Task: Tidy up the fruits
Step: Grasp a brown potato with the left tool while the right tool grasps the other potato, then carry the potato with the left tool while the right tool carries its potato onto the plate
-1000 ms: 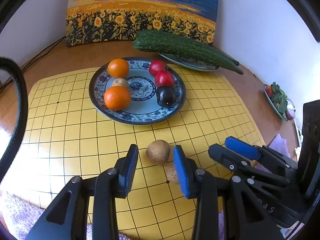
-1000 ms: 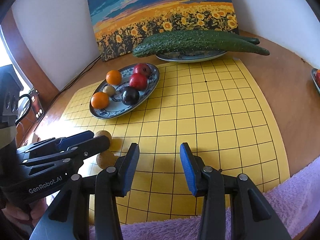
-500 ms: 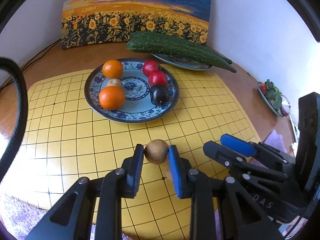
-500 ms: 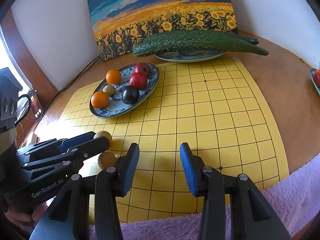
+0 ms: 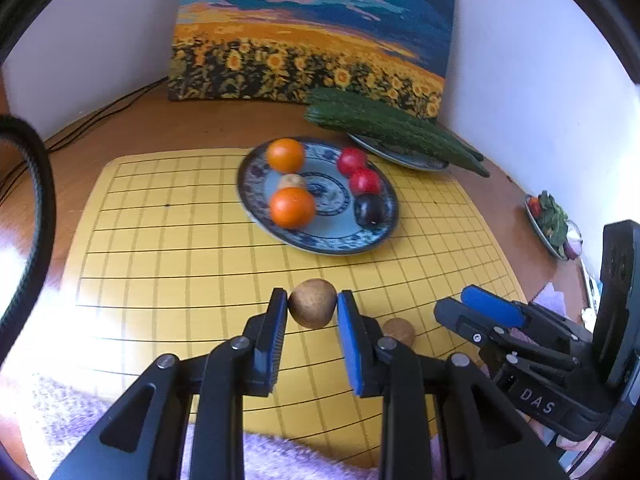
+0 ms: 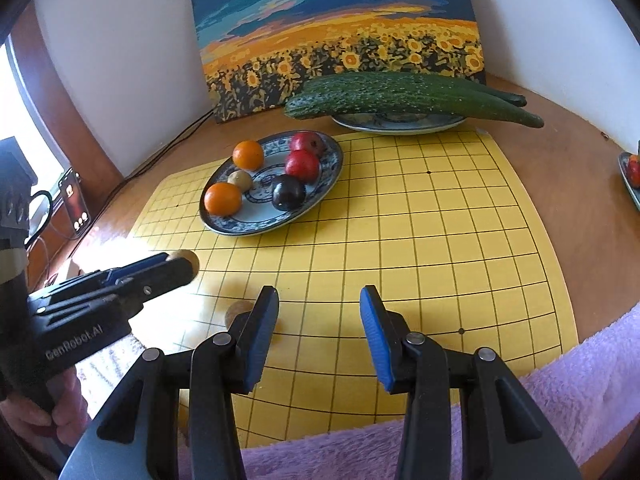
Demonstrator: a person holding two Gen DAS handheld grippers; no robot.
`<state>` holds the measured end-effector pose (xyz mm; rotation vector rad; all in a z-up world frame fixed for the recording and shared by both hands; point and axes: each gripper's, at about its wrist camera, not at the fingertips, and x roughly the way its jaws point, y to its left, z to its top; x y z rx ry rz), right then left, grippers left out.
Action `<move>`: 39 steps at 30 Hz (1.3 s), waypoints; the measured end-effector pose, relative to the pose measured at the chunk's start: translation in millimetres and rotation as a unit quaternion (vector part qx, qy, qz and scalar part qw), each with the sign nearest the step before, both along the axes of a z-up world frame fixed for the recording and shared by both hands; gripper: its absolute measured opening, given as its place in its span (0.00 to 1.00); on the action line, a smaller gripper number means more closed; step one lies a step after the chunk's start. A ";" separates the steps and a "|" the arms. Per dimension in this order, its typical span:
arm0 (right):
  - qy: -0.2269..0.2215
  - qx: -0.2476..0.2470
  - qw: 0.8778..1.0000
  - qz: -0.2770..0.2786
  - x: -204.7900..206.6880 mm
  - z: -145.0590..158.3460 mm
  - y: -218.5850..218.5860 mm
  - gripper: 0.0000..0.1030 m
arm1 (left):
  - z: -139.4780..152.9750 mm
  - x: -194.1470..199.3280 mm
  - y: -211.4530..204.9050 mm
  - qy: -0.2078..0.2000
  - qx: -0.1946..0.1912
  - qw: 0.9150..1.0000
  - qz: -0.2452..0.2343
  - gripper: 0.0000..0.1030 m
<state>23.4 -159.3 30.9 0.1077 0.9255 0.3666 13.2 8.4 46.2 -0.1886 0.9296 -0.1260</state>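
Clamping shut around the brown kiwi (image 5: 312, 302), the left gripper (image 5: 312, 312) has just closed and lifted it off the yellow grid mat (image 5: 168, 240); next, the fruit plate (image 5: 320, 240) ahead. The right gripper (image 6: 319, 312) waits half-open, empty, beside a second kiwi (image 6: 236, 312).

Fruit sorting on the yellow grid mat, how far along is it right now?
Mostly done: the blue patterned plate already carries two oranges, two red fruits, a dark plum and a small brown fruit. In hand: the left gripper is shut on a round brown fruit. Left: one more brown fruit lies on the yellow mat. The right gripper is open, holding nothing.
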 end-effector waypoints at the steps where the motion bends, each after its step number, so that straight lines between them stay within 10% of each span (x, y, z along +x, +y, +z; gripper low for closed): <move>1: -0.001 0.000 1.000 0.001 -1.0 0.4 1.3 0.42 | 0.8 -0.9 1.8 -0.001 0.000 1.000 0.002 0.26; 25: 0.007 -0.031 0.998 0.052 -16.1 -6.7 42.8 0.42 | -10.0 -14.7 28.7 0.002 -0.011 1.000 0.029 0.26; 39: 0.001 -0.034 0.997 0.070 -15.8 -8.1 47.4 0.24 | -10.0 -13.1 31.5 0.003 -0.015 0.999 0.029 0.26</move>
